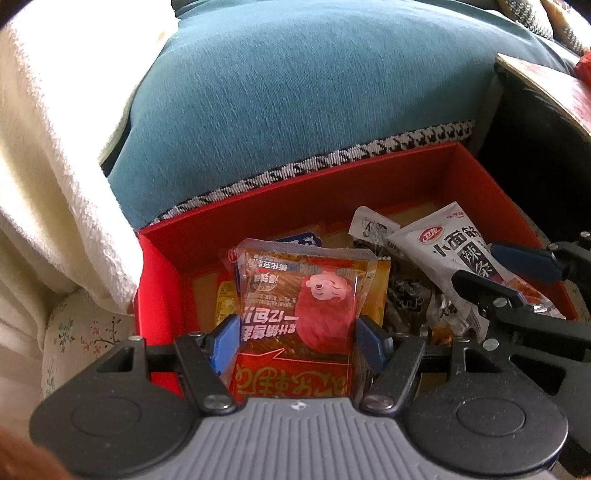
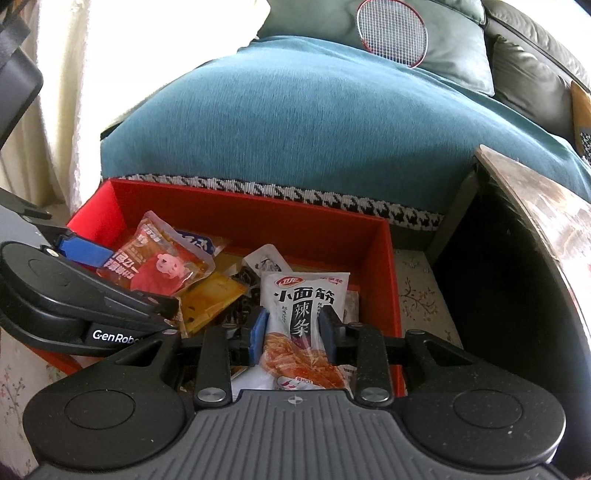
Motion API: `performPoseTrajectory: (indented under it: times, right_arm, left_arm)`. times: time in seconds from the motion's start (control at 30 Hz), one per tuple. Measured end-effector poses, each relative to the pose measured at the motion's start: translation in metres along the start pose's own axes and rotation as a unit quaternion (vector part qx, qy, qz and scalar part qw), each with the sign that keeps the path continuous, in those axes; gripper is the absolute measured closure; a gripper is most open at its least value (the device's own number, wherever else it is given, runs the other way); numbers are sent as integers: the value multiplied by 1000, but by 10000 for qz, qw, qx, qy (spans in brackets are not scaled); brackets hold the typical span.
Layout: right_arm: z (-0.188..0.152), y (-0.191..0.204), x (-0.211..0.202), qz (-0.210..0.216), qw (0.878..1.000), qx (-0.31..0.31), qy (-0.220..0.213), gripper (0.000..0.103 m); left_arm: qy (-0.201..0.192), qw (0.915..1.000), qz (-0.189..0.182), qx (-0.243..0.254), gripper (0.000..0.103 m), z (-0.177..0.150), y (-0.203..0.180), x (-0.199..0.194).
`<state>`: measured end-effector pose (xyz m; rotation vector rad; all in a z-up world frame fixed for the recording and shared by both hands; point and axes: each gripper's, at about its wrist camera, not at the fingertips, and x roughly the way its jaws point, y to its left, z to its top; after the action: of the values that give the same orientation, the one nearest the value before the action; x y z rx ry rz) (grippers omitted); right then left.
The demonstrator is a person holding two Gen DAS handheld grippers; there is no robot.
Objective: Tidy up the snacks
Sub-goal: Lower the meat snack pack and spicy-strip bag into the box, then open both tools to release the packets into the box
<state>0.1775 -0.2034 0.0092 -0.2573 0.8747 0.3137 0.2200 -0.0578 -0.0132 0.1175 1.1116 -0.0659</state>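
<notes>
A red box sits on the floor against a blue sofa and holds several snack packets. My left gripper is shut on a red-and-clear snack packet over the box's left part; it also shows in the right wrist view. My right gripper is shut on a white spicy-strip packet over the box's right part; the packet also shows in the left wrist view. A yellow packet and dark packets lie loose in the box.
The blue sofa cushion rises behind the box. A dark side table stands to the right. White curtain hangs at the left. A badminton racket lies on the sofa. The floor has a floral pattern.
</notes>
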Motion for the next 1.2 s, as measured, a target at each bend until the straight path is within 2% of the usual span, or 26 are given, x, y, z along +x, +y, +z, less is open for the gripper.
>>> performPoseTrajectory:
  times: [0.2, 0.27, 0.47, 0.67, 0.77, 0.9, 1.2]
  right_arm:
    - [-3, -2, -2, -59, 10000, -20, 70, 51]
    - [-4, -1, -4, -69, 9999, -59, 95, 41]
    - [-8, -1, -17, -110, 9998, -112, 88, 33]
    - [-16, -4, -34, -135, 9999, -96, 28, 32]
    - [-20, -5, -45, -116, 9999, -19, -13, 28]
    - [-25, -5, -60, -88, 9999, 96, -84, 28]
    - [-38, -14, -87, 266, 9963, 806, -145, 23]
  left_arm:
    - [101, 9999, 48, -8, 36, 1, 1, 1]
    - [113, 9999, 64, -3, 35, 0, 0, 1]
    - [138, 9998, 172, 11, 35, -8, 3, -6]
    - [6, 9997, 223, -52, 35, -19, 8, -24]
    - [-86, 9997, 237, -78, 35, -24, 10, -35]
    - [-193, 9996, 149, -132, 35, -31, 13, -50]
    - [-366, 9990, -70, -262, 35, -55, 16, -81]
